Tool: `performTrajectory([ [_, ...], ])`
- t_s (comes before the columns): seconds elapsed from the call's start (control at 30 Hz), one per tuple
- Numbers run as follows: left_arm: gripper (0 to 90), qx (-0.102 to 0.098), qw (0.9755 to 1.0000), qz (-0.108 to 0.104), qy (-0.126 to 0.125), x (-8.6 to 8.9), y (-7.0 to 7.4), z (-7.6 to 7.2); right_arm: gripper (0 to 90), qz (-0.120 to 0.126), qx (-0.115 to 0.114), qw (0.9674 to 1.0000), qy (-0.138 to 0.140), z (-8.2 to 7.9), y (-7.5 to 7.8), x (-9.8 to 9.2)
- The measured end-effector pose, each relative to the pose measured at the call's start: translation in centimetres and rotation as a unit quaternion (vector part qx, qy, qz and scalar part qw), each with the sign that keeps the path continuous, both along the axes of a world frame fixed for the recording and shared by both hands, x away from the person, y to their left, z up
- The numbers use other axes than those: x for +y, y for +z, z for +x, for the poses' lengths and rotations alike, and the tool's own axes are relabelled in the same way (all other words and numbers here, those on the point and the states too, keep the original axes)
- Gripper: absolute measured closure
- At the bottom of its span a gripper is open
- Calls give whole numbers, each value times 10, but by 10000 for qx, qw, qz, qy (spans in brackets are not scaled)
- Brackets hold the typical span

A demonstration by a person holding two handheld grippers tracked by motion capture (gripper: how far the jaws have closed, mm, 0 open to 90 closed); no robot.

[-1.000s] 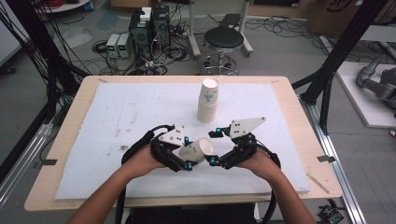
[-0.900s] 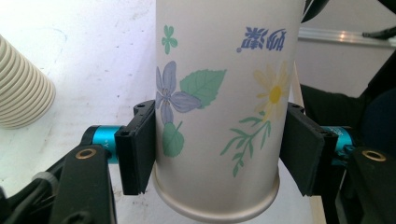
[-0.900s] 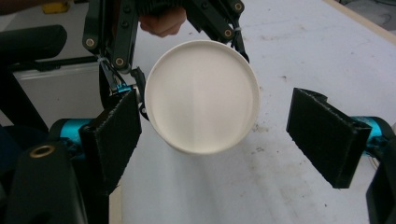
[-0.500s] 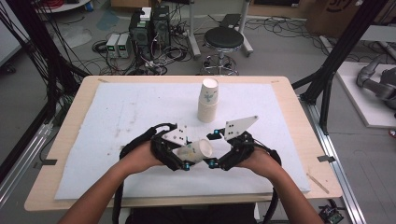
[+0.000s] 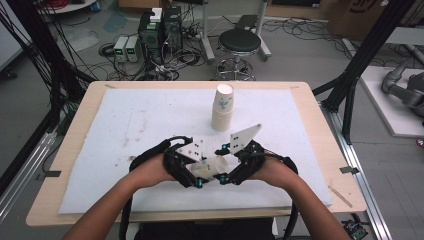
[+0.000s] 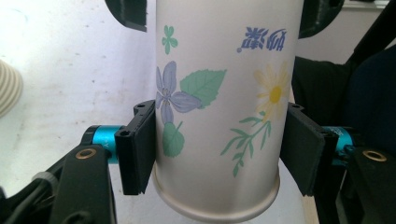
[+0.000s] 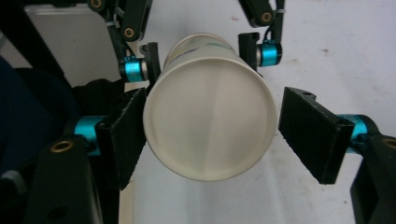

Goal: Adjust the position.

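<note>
Cup first, from the high view: it lies on its side between my left tool and my right tool, near the front edge of the bench. A stack of cups stands farther back, well apart, with bare white mat on both sides.

Left gripper view: my left tool is clenched on the flowered cup just above its rim, both pads pressing.

Right gripper view: my right tool has just been closing around the cup's bottom end; one pad touches, the other stands off with a gap, so it is not gripping yet.
</note>
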State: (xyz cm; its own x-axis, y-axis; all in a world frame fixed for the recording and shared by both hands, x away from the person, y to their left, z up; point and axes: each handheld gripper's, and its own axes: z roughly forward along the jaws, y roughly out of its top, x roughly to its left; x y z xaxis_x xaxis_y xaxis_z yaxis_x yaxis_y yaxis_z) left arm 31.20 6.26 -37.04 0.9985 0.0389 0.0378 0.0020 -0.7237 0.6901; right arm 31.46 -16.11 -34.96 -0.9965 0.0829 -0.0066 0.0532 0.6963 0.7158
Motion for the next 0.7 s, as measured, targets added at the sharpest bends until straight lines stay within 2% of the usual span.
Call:
performTrajectory([
  [0.2, 339, 103, 9999, 46, -91, -1, -2, -1, 286, -203, 14, 9996, 171, -1, -3, 5],
  [0.43, 339, 200, 9995, 169, -193, -2, -4, -1, 356, -260, 61, 9991, 338, -2, -4, 7],
  [0.6, 276, 239, 9996, -91, -131, 0, -9, -1, 369, -255, 87, 9992, 304, -3, -4, 6],
  [0.63, 219, 226, 9996, -142, -72, 1, -10, -1, 372, -236, 118, 9992, 293, -3, -3, 6],
  [0.67, 153, 216, 9994, -282, -5, 2, -11, -1, 373, -215, 95, 9993, 289, -3, -3, 5],
  [0.7, 138, 236, 9988, -418, -7, 4, -12, -1, 374, -188, 102, 9994, 279, -3, -3, 4],
])
